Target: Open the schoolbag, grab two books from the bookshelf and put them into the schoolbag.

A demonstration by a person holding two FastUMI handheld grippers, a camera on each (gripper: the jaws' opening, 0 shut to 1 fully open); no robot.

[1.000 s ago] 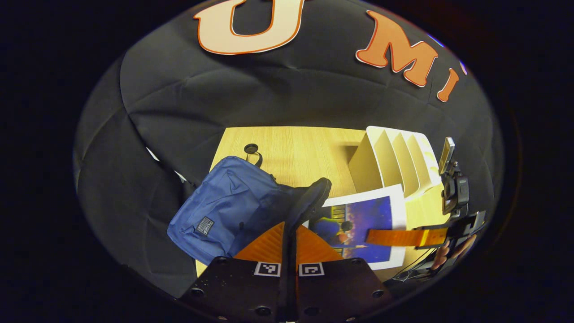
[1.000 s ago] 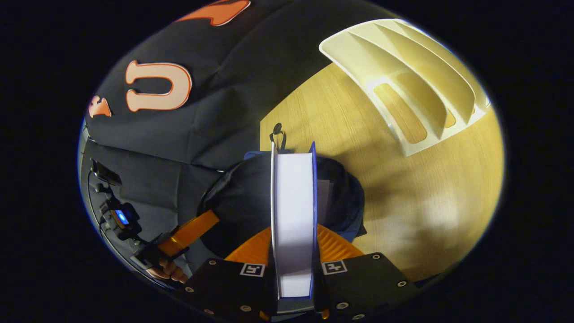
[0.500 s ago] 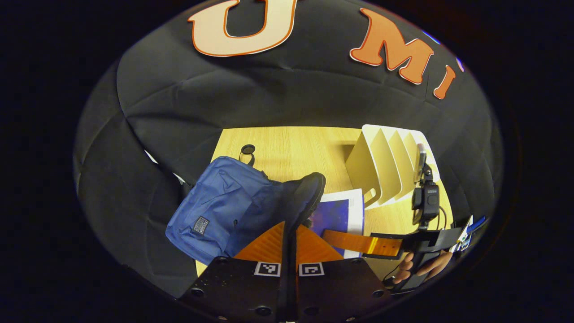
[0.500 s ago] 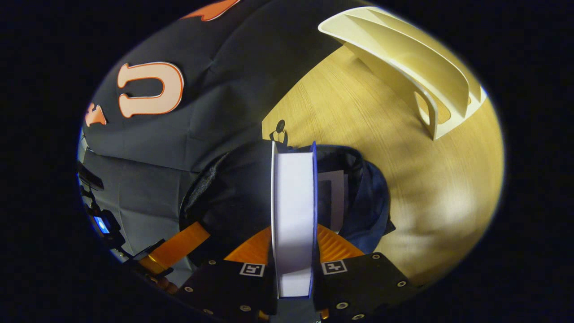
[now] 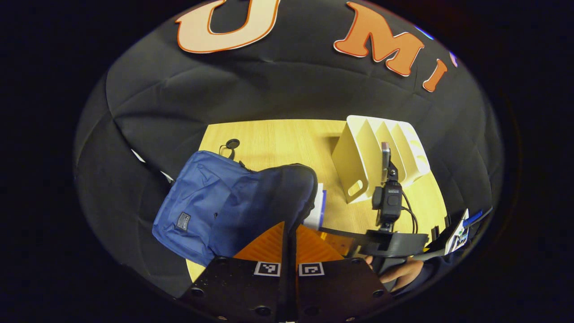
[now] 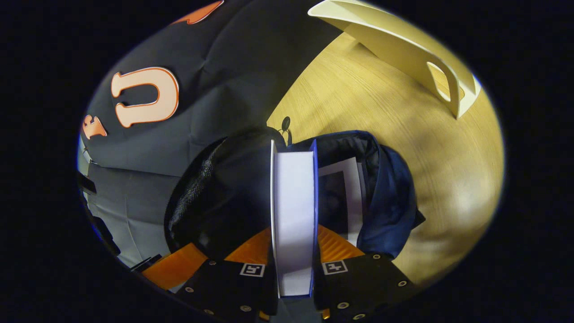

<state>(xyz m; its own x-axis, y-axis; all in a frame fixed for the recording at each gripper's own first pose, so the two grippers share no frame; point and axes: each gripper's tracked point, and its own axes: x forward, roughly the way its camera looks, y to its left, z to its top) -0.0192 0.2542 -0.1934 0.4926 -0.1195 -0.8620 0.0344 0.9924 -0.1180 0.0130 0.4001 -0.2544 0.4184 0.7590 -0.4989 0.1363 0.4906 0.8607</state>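
Left tool (image 5: 287, 231) pinching schoolbag (image 5: 210, 202) flap, holding it open; right tool (image 6: 293, 251) pinching book (image 6: 293, 215) halfway inside bag, second book (image 6: 345, 197) already in

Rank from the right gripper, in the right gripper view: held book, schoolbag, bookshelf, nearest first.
1. Held book: clamped in the right gripper.
2. Schoolbag: open, just beyond, around the book's far end.
3. Bookshelf: farthest, across the table, upper right.

We count one schoolbag (image 5: 204, 204), two books (image 6: 293, 215) (image 6: 343, 193), one bookshelf (image 5: 372, 157), two grippers (image 5: 287, 237) (image 6: 293, 251), one table (image 5: 278, 139).
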